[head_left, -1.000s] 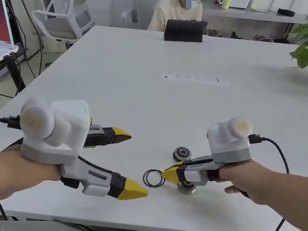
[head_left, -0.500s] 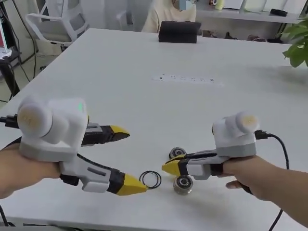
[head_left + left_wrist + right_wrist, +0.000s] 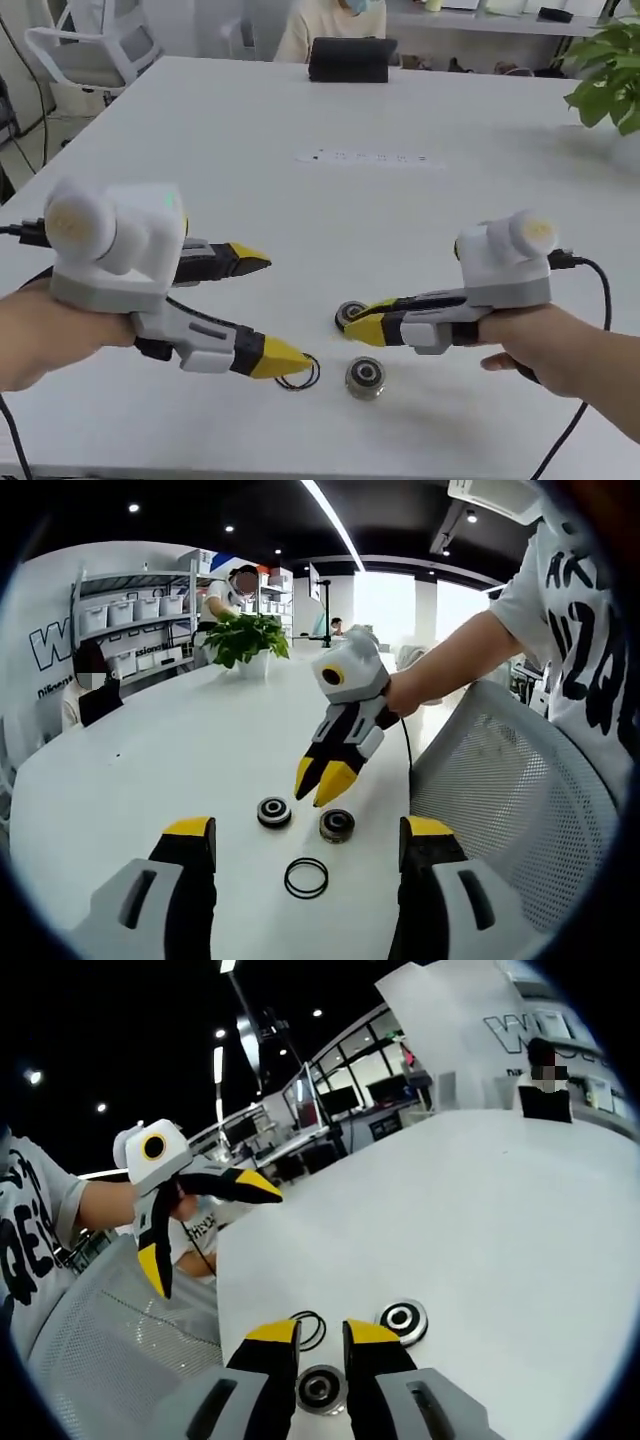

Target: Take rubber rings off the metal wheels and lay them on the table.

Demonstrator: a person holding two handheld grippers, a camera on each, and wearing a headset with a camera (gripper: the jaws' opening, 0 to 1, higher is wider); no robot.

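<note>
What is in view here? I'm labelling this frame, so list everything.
table: one, white, under everything
metal wheels: two, silvery, near edge; second
rubber rings: seemingly two overlapping, black, flat beside the wheels
socket strip: one, white, mid-table
bag: one, black, far end
plant: one, green, far right
office chair: one, white, far left
seated person: one, far end
left gripper: white, yellow tips, wide open
right gripper: same colours, jaws narrowly apart, over the wheels
</note>
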